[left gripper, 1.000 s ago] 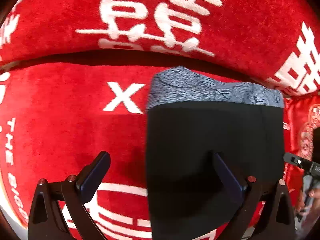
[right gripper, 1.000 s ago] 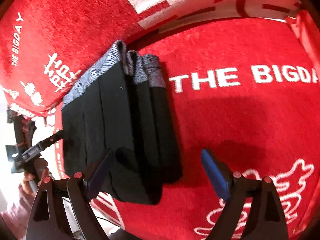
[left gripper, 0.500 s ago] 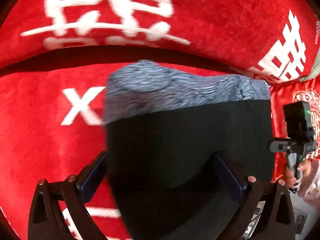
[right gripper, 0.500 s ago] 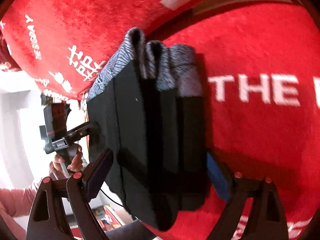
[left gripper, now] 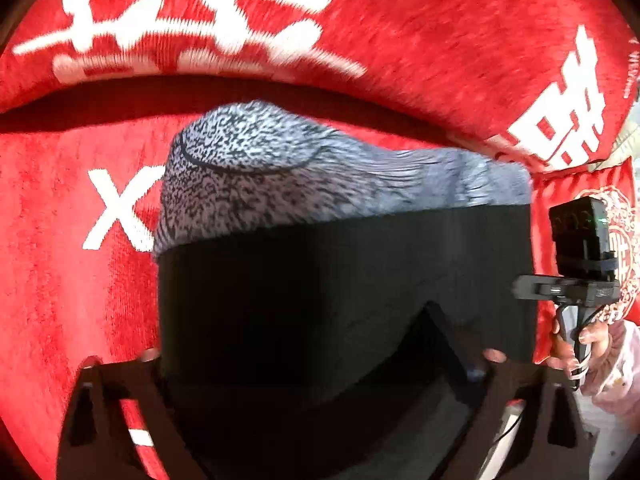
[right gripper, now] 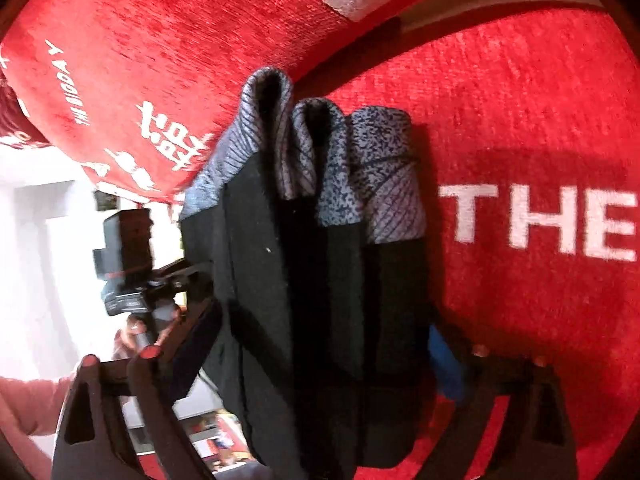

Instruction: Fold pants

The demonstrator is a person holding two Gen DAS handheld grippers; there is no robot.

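Here, the folded pants [right gripper: 320, 280], black with a grey patterned waistband at 12 o'clock, hang above the red blanket [right gripper: 520, 120]. The right gripper [right gripper: 324, 336] clamps the stacked folds; the left gripper [left gripper: 288, 344] straddles them, grip unclear.

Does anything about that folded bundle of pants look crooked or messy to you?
Slightly. In the right wrist view the folded pants show three stacked grey waistband folds stepped at uneven heights, the leftmost highest. No damage is visible. Both grippers' fingers are mostly hidden behind the black fabric.
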